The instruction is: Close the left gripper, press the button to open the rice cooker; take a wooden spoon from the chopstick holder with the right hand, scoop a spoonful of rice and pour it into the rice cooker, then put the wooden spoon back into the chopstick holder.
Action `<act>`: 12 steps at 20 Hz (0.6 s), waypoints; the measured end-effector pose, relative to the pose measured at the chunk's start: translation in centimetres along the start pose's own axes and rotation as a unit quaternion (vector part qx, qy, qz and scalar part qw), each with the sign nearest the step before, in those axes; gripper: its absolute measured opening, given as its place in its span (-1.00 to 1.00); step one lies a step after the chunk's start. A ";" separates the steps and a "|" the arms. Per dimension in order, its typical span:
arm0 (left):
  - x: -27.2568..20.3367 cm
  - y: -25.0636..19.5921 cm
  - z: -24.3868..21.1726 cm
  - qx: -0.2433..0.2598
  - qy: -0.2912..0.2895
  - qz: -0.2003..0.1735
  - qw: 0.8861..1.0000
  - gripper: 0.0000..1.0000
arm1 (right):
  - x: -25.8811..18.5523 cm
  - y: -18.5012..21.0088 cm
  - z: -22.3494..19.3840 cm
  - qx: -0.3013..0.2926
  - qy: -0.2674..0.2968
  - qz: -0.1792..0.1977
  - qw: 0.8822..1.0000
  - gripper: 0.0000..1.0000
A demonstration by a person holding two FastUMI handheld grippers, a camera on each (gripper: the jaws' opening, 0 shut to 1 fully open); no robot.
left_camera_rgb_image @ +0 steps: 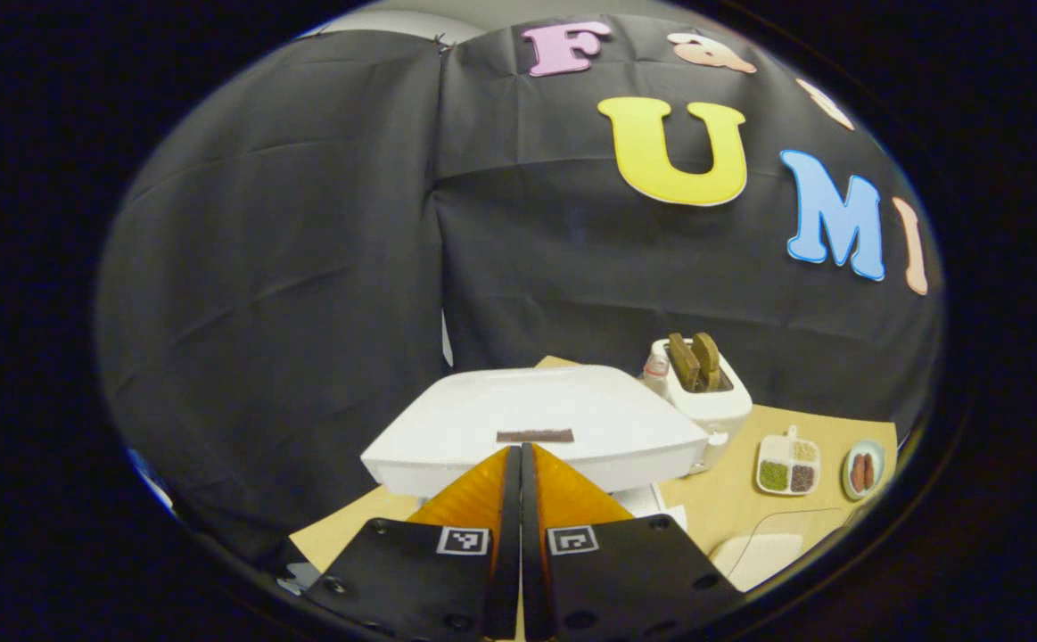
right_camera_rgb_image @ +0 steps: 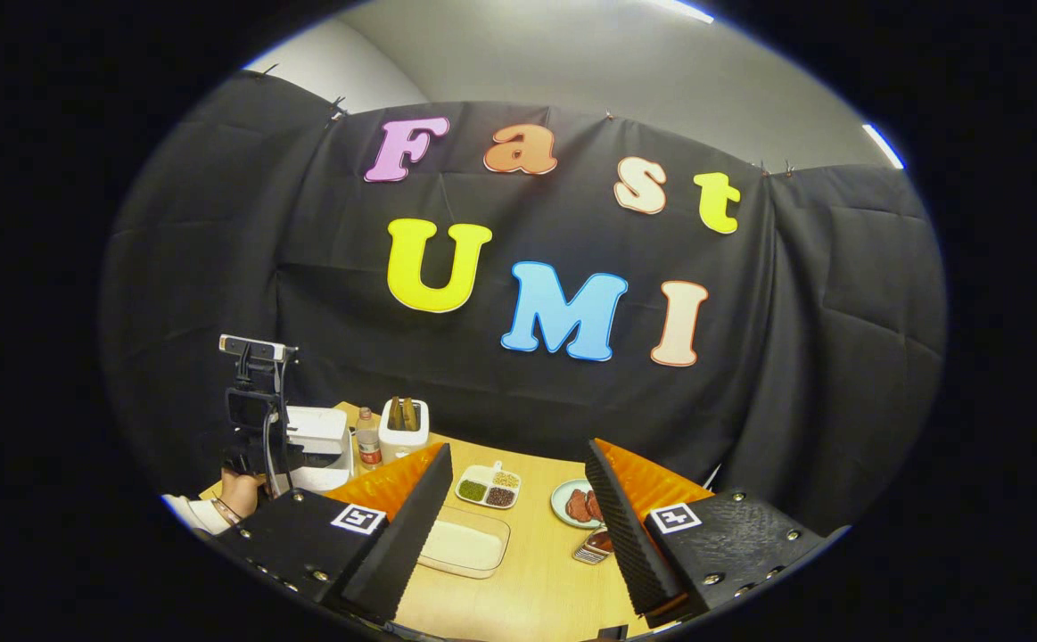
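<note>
In the left gripper view the left gripper (left_camera_rgb_image: 519, 464) has its jaws brought fully together with nothing between them, their tips just in front of the rice cooker (left_camera_rgb_image: 536, 428). The cooker sits low and broad on the worktop (left_camera_rgb_image: 723, 499) with its lid down. It looks like a rigid plastic shell, heavy enough to stay put under a push, so the closed tips should serve as a blunt prod. I cannot make out the button itself; the dark strip (left_camera_rgb_image: 535, 436) on the lid is the only mark near the tips.

Just right of the cooker stands the chopstick holder (left_camera_rgb_image: 710, 401), a pale upright box with two wooden handles (left_camera_rgb_image: 695, 360) poking from its top. Which is the wooden spoon I cannot tell. Wood should be light, stiff and fairly grippy; the exposed handle end is the place to pinch, lifting straight up so the light holder does not tip.

Farther right lie a divided dish (left_camera_rgb_image: 788, 464) of grains and a small plate (left_camera_rgb_image: 863, 469).

In the right gripper view the right gripper (right_camera_rgb_image: 518, 486) hangs above the worktop, jaws spread wide and empty. Below it sits a shallow clear tray (right_camera_rgb_image: 465, 544) of what looks like rice, loose grains that will spill from a tilted spoon, so the bowl should travel level.
</note>
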State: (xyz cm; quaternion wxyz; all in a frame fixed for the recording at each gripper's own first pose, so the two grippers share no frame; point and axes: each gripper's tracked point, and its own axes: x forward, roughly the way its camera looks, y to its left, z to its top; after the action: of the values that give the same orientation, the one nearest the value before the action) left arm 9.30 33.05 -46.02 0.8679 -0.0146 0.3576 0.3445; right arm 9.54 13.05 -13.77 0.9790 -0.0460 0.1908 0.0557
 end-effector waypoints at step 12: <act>-5.2 -0.8 0.1 -0.025 -0.020 -0.050 0.998 -0.63 | -0.2 -2.7 -0.6 0.001 -0.027 -0.029 0.999 0.84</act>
State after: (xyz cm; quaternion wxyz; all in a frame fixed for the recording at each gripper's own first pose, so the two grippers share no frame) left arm 7.16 29.40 -42.84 0.8905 -0.0474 0.3298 0.3099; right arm 9.50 10.31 -14.03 0.9850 -0.0491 0.1629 0.0286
